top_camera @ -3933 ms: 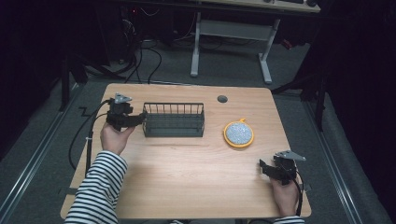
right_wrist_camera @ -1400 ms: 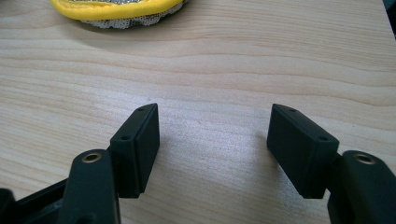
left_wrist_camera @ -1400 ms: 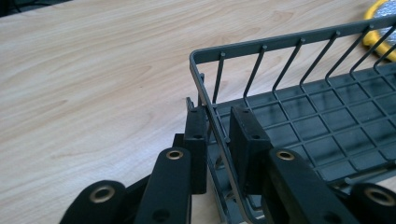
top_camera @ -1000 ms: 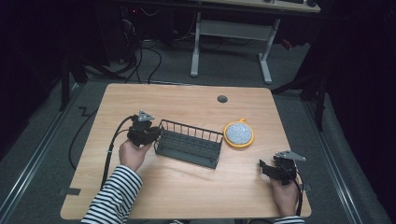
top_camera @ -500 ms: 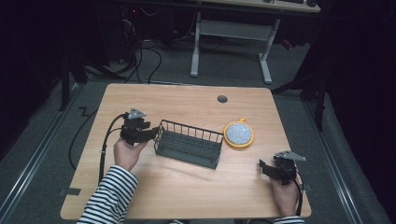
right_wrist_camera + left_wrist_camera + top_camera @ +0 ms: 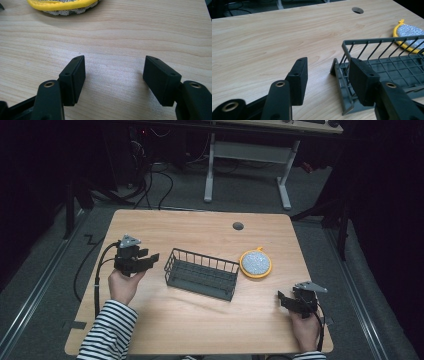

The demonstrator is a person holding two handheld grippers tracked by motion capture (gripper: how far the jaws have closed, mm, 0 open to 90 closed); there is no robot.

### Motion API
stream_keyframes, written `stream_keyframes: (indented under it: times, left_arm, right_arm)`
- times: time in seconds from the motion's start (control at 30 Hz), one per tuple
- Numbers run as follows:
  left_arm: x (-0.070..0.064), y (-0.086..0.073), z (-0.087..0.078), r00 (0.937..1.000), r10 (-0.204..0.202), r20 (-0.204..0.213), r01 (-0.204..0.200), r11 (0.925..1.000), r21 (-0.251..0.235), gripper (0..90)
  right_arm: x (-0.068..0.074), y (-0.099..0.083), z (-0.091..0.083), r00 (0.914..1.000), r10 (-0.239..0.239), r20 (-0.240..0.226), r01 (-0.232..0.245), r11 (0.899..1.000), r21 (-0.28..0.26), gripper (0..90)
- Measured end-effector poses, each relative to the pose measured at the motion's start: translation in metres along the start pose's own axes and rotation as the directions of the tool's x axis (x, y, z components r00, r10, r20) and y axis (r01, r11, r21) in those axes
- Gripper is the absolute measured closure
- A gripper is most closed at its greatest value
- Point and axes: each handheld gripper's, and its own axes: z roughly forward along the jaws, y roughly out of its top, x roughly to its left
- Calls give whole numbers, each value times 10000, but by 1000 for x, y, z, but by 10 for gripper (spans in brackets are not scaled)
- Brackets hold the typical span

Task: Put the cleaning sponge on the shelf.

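Wire basket [image 6: 201, 274] long axis across table, right end nearer person.

Left gripper [image 6: 152, 257] sits at the left of the high view, held from below by the left hand [image 6: 122, 285]; striped sleeve [image 6: 107, 332] comes in from the bottom edge. Its fingers [image 6: 298, 78] stand wide apart, holding nothing, pointing toward the person's right. Its cable [image 6: 97, 280] loops down along the forearm. Right gripper [image 6: 281, 299] sits low at the right, near the front edge, gripped by the right hand [image 6: 304, 330]. Its fingers [image 6: 73, 77] are also spread wide, nothing between them, pointing left. The grippers are well apart.
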Motion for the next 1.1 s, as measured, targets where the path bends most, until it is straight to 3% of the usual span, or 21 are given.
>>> stream_keyframes:
  times: [0.43,0.87,1.1]
  left_arm:
    - [16,-23,-10,9981,-534,-301,534,9986,6,501]
    - [26,-61,-15,9888,-1457,-318,1460,9893,75,481]
    - [27,-76,-12,9867,-1535,-544,1549,9877,227,468]
  right_arm:
    - [0,0,0,10000,-28,22,28,10000,13,345]
    - [0,0,0,10000,-31,26,31,10000,12,345]
    - [0,0,0,10000,-9,28,9,10000,19,345]
